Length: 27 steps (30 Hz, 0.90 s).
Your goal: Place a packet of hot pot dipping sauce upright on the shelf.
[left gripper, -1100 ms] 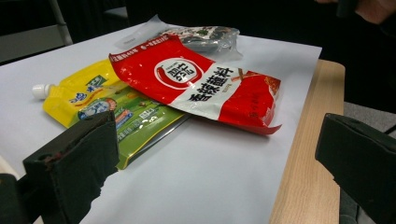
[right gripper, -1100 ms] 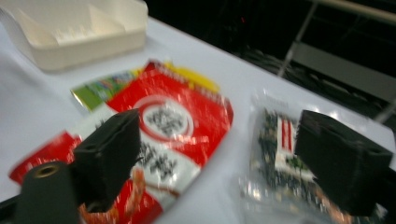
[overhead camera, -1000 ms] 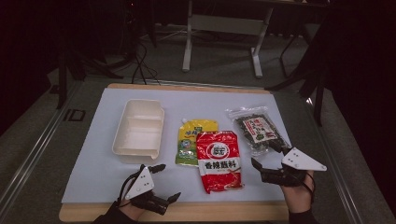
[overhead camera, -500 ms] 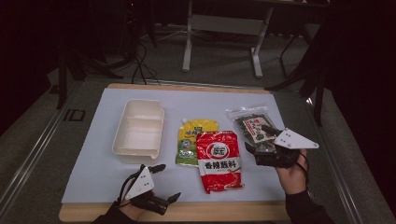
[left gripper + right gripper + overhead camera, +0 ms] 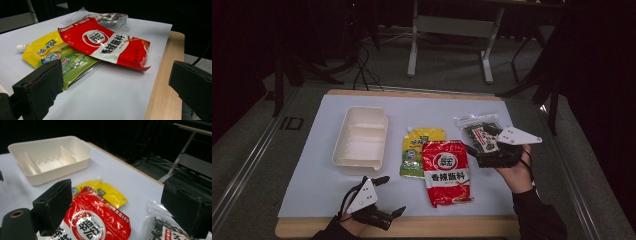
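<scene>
Jaws of the right gripper [image 5: 482, 150] are spread wide over the clear bag [image 5: 477, 131] right of the red pouch [image 5: 446, 172], so they should be lowered onto one edge, red pouch left untouched, while the left gripper [image 5: 384, 196] is parked open too.

Left gripper [image 5: 387, 196]: black body, two black block jaws, pale three-cornered plate on top.
Right gripper [image 5: 484, 145]: black, same pale plate; thin dark cable by the wrist.
Jaw pads: matte, edges look slightly worn.
Sleeves: dark, possibly black.
</scene>
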Tool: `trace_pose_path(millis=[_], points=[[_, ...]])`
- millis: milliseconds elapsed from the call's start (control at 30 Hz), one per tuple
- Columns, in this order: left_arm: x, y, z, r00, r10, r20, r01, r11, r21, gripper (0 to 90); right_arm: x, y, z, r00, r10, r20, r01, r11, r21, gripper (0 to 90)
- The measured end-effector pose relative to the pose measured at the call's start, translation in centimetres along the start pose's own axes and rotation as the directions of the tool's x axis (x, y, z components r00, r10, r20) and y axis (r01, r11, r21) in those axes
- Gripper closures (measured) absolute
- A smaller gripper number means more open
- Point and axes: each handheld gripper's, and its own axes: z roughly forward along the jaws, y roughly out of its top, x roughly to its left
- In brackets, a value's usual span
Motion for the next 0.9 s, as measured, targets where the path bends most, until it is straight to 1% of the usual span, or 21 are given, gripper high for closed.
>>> trace_pose_path(millis=[33,67,100,133,167,200,300,367,400,433,467,533,567,700,733,800,867,900], points=[[0.0,0.0,0.0,1.0,0.0,0.001,0.0,1.0,0.001,0.7,0.0,0.0,0.2,1.0,0.003,0.001,-0.003,1.0,0.005,10.0],[0.0,0.0,0.0,1.0,-0.002,0.001,0.002,1.0,0.001,0.7,-0.1,0.0,0.5,0.9999,0.007,-0.016,-0.006,1.0,0.016,10.1],[0.0,0.0,0.0,1.0,-0.002,0.002,0.002,1.0,0.001,0.7,-0.4,0.0,1.0,0.9996,0.012,-0.024,-0.012,1.0,0.024,10.1],[0.0,0.0,0.0,1.0,-0.001,0.002,0.001,1.0,0.001,0.7,-0.4,0.0,1.0,0.9996,0.012,-0.024,-0.012,1.0,0.024,10.1],[0.0,0.0,0.0,1.0,0.0,0.001,0.0,1.0,0.001,0.7,-0.5,-0.1,1.3,0.9992,0.016,-0.037,-0.015,0.999,0.033,10.1],[0.0,0.0,0.0,1.0,-0.001,0.002,0.001,1.0,0.001,0.7,-0.6,-0.1,1.6,0.9992,0.012,-0.039,-0.011,0.999,0.036,10.3],[0.0,0.0,0.0,1.0,0.001,0.002,-0.001,1.0,0.004,0.7,-0.8,-0.5,2.7,0.9963,0.008,-0.085,-0.002,0.998,0.06,12.2],[0.0,0.0,0.0,1.0,0.001,0.002,-0.001,1.0,0.005,0.7,-0.8,-0.5,2.9,0.9959,0.006,-0.09,0.0,0.998,0.067,12.8],[0.0,0.0,0.0,1.0,0.001,0.002,-0.001,1.0,0.004,0.7,-0.8,-0.7,3.5,0.9942,0.007,-0.107,0.001,0.997,0.082,13.3],[0.0,0.0,0.0,1.0,0.001,0.002,-0.001,1.0,0.004,0.7,-0.8,-0.7,3.5,0.9942,0.007,-0.107,0.001,0.997,0.082,13.3],[0.0,0.0,0.0,1.0,0.0,0.002,0.0,1.0,0.005,0.7,-0.9,-0.9,4.0,0.9932,0.02,-0.115,-0.008,0.995,0.101,14.3],[0.0,-0.1,0.0,1.0,0.001,0.002,-0.001,1.0,0.006,0.7,-1.0,-1.0,4.3,0.993,0.022,-0.116,-0.009,0.994,0.108,14.3],[0.0,-0.1,0.0,1.0,0.001,0.002,-0.001,1.0,0.006,0.7,-1.1,-1.3,4.8,0.992,0.026,-0.124,-0.011,0.992,0.126,15.0],[0.0,-0.1,0.0,1.0,0.001,0.002,-0.001,1.0,0.009,0.7,-1.3,-1.7,5.5,0.9895,0.042,-0.138,-0.022,0.99,0.14,15.5],[0.0,-0.1,0.0,1.0,0.001,0.002,-0.001,0.9999,0.01,0.7,-1.5,-2.0,6.0,0.9874,0.047,-0.151,-0.024,0.988,0.152,16.1],[0.0,-0.1,0.0,1.0,0.001,0.002,-0.001,1.0,0.01,0.7,-1.6,-2.2,6.2,0.9871,0.043,-0.154,-0.018,0.988,0.155,16.1],[0.0,-0.1,0.0,1.0,0.001,0.002,-0.001,1.0,0.01,0.7,-1.7,-2.7,6.9,0.9847,0.051,-0.166,-0.022,0.984,0.174,16.1],[0.0,-0.1,0.0,1.0,0.002,0.003,-0.002,0.9999,0.01,0.7,-1.7,-2.7,6.9,0.9847,0.051,-0.166,-0.022,0.984,0.174,16.1]])
